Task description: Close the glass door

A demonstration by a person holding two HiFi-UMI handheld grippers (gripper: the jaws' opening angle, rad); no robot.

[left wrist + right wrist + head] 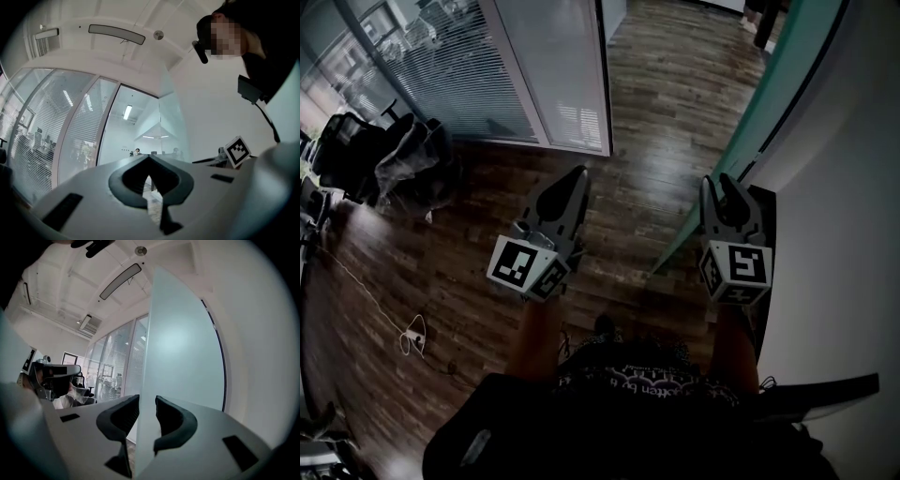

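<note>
The frosted glass door point(787, 84) stands ajar on the right of the head view, its teal edge slanting down towards my right gripper point(727, 183). In the right gripper view the door point(183, 348) rises tall, and its free edge runs between the spread jaws of my right gripper point(146, 401). One jaw sits on each side of the pane, and I see no pad pressing on it. My left gripper point(578, 176) hovers over the wooden floor left of the door. In the left gripper view, the left gripper point(150, 157) has its tips together and nothing between them.
A glass partition with blinds point(469, 75) runs along the back left. Dark office chairs point(384, 155) stand in front of it. A cable and socket strip point(412, 337) lie on the floor at the left. A white wall point(853, 187) bounds the right side.
</note>
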